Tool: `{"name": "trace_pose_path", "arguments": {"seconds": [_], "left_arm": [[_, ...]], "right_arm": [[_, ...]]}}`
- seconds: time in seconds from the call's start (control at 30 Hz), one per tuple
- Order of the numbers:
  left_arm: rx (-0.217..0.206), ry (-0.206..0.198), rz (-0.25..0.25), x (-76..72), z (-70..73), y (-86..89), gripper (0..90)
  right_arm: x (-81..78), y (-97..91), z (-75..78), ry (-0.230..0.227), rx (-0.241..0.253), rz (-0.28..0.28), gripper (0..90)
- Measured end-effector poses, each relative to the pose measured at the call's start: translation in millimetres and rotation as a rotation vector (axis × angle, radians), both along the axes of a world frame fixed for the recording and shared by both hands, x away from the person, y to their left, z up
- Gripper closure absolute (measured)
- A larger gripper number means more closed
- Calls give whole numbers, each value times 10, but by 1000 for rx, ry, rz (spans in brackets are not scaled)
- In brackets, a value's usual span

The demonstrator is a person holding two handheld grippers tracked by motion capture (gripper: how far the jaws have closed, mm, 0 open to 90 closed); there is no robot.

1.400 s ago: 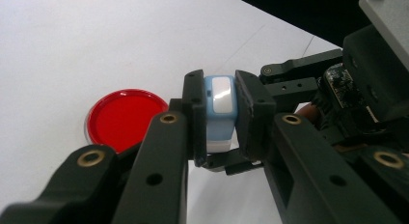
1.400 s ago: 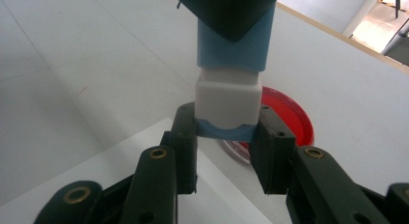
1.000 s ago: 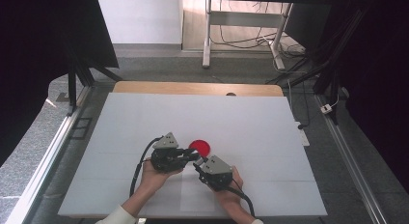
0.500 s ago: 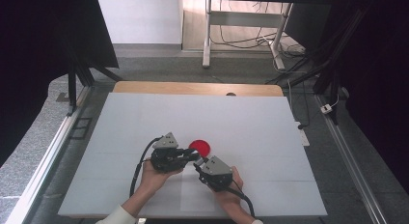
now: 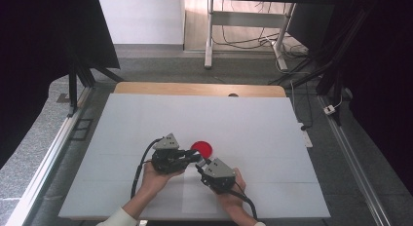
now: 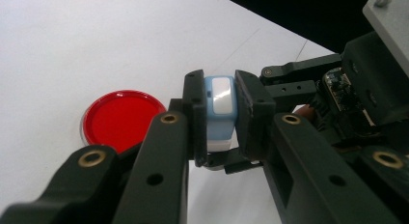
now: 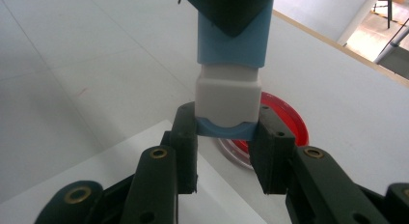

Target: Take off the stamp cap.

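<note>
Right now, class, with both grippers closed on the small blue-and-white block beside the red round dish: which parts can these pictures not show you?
- Small blue-and-white block: its upper end, in the right gripper view, is covered by the left gripper's dark jaw.
- Its lower part, in the left gripper view, sits behind the jaws.
- In the high view it is too small to see between the left gripper and right gripper.
- Red round dish: near side hidden behind the block.

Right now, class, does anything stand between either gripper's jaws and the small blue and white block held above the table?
Nothing visible does. The left gripper clamps the blue and white block directly, and the right gripper clamps its other end. The red dish lies on the table beside them.
</note>
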State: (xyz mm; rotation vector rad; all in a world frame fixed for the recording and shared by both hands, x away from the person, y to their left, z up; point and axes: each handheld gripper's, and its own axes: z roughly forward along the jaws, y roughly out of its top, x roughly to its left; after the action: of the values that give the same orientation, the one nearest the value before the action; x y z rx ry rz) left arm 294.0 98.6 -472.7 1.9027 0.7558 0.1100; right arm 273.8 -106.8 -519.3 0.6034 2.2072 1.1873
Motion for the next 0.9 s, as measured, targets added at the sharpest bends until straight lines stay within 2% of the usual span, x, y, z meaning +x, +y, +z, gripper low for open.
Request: {"name": "trace_pose_path", "arguments": {"seconds": [0.23, 0.43, 0.63, 0.83, 0.87, 0.9], "left_arm": [[-9, 3, -4, 7, 6, 14, 757], [-21, 2, 1, 3, 7, 10, 757], [-18, 5, -1, 3, 3, 6, 757], [-33, 14, -1, 10, 6, 21, 757], [-35, -22, 42, -5, 35, 53, 757], [-33, -44, 63, -2, 74, 104, 757]], "right_arm": [[7, -5, 26, -11, -26, 16, 650], [-3, -13, 22, 0, 11, -4, 650], [-14, -9, 15, 2, 10, -11, 650], [5, -21, 54, -32, -57, 31, 651], [3, -16, 52, -36, -80, 31, 652], [15, -18, 27, -15, -99, 36, 652]]}}
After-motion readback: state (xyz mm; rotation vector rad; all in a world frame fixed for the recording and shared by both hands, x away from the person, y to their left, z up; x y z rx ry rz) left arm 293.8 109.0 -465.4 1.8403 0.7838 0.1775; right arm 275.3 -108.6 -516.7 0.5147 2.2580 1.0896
